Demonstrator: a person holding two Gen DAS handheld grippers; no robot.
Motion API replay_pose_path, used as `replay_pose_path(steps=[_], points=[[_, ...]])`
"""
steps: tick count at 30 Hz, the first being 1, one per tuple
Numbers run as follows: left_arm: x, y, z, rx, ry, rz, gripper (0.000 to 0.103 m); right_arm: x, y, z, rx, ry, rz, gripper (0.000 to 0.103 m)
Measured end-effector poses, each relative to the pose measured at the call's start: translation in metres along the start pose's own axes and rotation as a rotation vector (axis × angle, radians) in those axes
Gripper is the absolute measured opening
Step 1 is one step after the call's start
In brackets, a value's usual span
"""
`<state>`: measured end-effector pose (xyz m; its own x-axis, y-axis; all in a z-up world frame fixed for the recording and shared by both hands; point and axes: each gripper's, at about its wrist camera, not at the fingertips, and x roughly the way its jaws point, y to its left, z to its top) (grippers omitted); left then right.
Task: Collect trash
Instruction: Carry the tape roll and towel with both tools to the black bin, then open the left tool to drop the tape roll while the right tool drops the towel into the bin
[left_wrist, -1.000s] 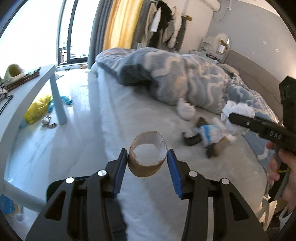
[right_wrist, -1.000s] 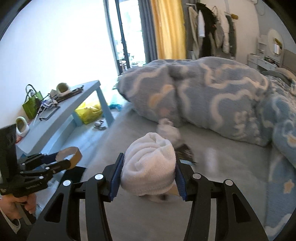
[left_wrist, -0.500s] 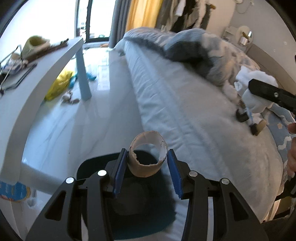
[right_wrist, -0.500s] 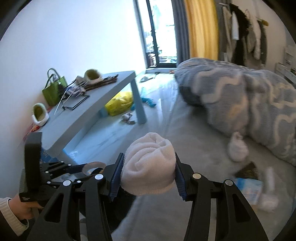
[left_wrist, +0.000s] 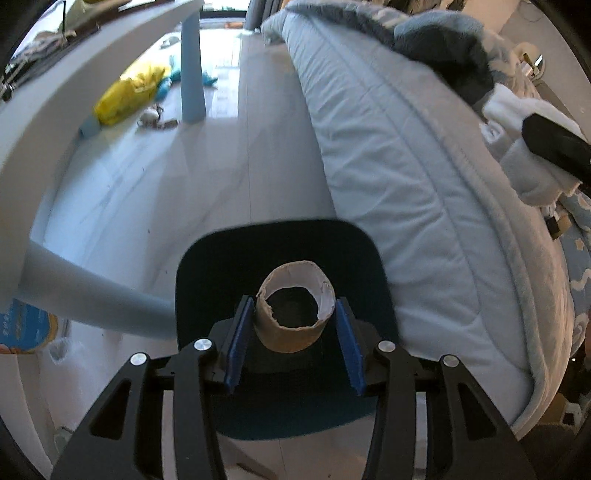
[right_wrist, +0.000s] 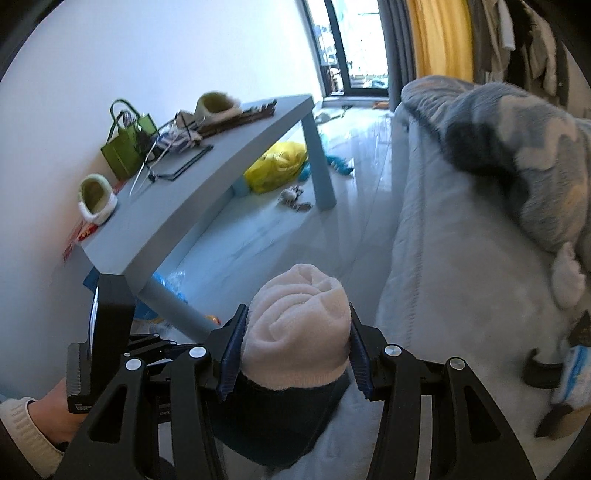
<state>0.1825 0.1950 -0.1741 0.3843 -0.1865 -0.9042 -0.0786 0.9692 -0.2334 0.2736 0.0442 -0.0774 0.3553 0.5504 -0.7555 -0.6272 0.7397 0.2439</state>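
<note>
My left gripper (left_wrist: 293, 325) is shut on a brown cardboard tube (left_wrist: 293, 315) and holds it right above the open dark bin (left_wrist: 221, 266) on the floor beside the bed. My right gripper (right_wrist: 295, 345) is shut on a white rolled cloth wad (right_wrist: 297, 332), held over the bed's edge above the same bin (right_wrist: 273, 424). The left gripper's body shows in the right wrist view (right_wrist: 107, 343). More trash, a dark curved piece (right_wrist: 539, 373) and a blue-white wrapper (right_wrist: 574, 373), lies on the bed at right.
A grey low table (right_wrist: 221, 177) with a green bag (right_wrist: 127, 147) and slippers stands at left. A yellow bag (left_wrist: 129, 90) and small litter lie on the floor under it. The bed (left_wrist: 424, 192) with a patterned blanket (right_wrist: 517, 147) fills the right side.
Both grippers swung left and down from over the bed toward the floor. The left gripper with the tube now hangs over the bin; the right follows with the cloth wad.
</note>
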Motion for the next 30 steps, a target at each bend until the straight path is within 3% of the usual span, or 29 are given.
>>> replay_pose_path(steps=[2, 4, 10, 21, 30], points=[[0.001, 0.002, -0.002, 0.001, 0.006, -0.002, 0.052, 0.009, 0.004, -0.001, -0.003, 0.025, 0.003, 0.051], [-0.003, 0.005, -0.005, 0.007, 0.004, 0.005, 0.066, 0.018, 0.008, -0.001, -0.003, 0.042, 0.006, 0.051], [-0.025, 0.023, -0.002, -0.024, -0.062, 0.012, 0.073, 0.042, 0.013, -0.003, 0.001, 0.092, -0.002, 0.051], [-0.095, 0.035, 0.007, -0.026, -0.283, -0.022, 0.068, 0.101, 0.024, -0.019, -0.005, 0.227, -0.036, 0.051], [-0.128, 0.044, 0.012, -0.058, -0.363, -0.049, 0.060, 0.139, 0.042, -0.036, -0.049, 0.327, -0.071, 0.051]])
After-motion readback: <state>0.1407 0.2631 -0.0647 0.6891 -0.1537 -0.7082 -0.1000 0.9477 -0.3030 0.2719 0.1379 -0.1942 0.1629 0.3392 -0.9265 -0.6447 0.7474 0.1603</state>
